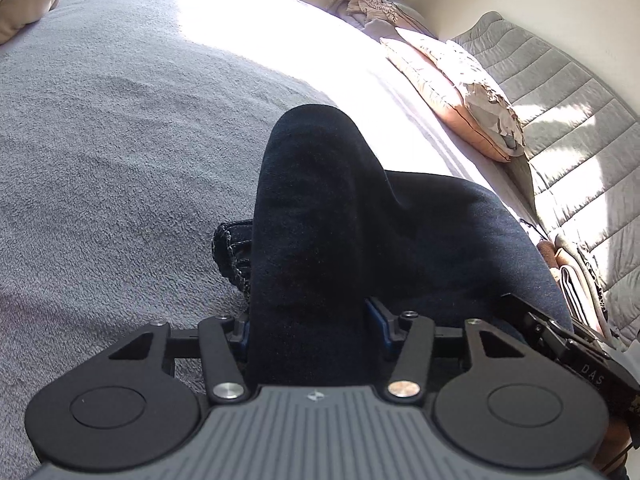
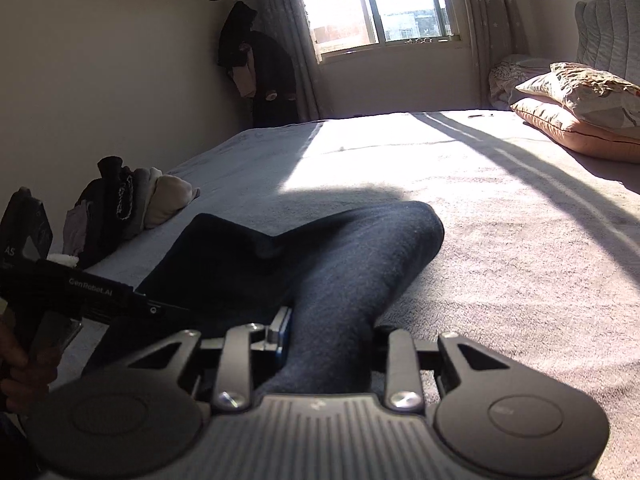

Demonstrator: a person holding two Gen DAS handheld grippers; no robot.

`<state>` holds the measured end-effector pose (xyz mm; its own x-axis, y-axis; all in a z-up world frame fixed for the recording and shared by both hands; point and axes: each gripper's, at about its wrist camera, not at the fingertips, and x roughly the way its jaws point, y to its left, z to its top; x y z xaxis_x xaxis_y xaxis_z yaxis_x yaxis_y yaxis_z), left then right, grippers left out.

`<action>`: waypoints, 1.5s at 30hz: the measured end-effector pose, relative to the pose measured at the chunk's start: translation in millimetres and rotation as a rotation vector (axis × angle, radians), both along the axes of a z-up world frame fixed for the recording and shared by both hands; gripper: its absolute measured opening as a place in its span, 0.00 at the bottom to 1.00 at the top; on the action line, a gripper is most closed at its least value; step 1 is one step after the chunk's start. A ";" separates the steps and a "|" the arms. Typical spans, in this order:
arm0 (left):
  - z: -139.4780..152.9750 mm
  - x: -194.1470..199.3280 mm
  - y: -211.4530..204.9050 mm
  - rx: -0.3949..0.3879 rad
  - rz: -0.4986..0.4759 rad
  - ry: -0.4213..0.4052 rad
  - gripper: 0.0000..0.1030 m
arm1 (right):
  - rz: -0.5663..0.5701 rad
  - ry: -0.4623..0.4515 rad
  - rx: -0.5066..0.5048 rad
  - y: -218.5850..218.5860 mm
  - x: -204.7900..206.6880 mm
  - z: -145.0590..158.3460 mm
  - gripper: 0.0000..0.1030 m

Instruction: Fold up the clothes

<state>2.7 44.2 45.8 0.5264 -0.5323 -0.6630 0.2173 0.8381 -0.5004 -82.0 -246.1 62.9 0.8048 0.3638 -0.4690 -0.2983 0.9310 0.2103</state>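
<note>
A dark navy garment lies on the grey bed cover. A thick fold of it rises up between the pads of my left gripper, which is shut on it. In the right wrist view the same garment runs as a bunched roll into my right gripper, which is shut on another part of it. The two grippers are close side by side. The left tool's body shows at the left of the right wrist view with a hand under it. The rest of the garment is hidden under the folds.
Stacked pillows and a grey padded headboard line the right side of the bed. A pile of other clothes sits at the bed's left edge. Sunlight from the window falls across the far half of the cover.
</note>
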 end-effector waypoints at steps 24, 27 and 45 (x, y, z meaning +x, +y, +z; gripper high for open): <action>55.7 9.4 -166.7 -0.006 -0.154 -0.184 0.49 | -0.229 -0.231 -0.041 -104.1 -53.3 33.8 0.27; 91.3 18.8 -235.5 0.010 -0.248 -0.277 0.49 | -0.348 -0.331 -0.062 -138.2 -69.3 48.5 0.27; 107.4 20.3 -781.9 0.078 -0.919 -0.455 0.56 | -1.413 -0.468 0.268 -434.4 -151.6 53.8 0.33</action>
